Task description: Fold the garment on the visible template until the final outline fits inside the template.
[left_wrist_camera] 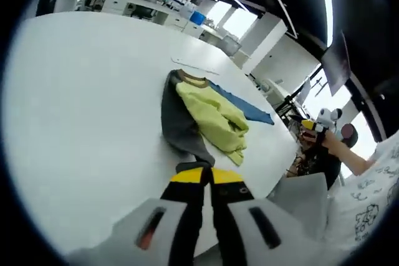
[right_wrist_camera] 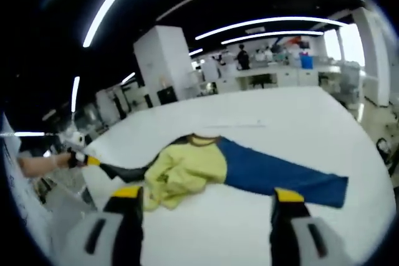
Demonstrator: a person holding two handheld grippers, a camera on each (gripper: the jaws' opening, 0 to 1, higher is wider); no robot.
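Nearest in the left gripper view, the left gripper (left_wrist_camera: 207, 175) has its yellow-tipped black jaws pressed together on the dark grey sleeve end of the one crumpled yellow, grey and blue long-sleeved garment (left_wrist_camera: 209, 116), probably to draw that sleeve out for a fold. In the right gripper view the right gripper (right_wrist_camera: 207, 196) hangs with its jaws spread wide and empty, short of the cloth, seemingly ready to take the blue sleeve. The garment lies bunched mid-way across the single white worktop (left_wrist_camera: 81, 110). Beyond its collar, a faint thin outline (left_wrist_camera: 194, 66) on the worktop may be the template; I cannot tell.
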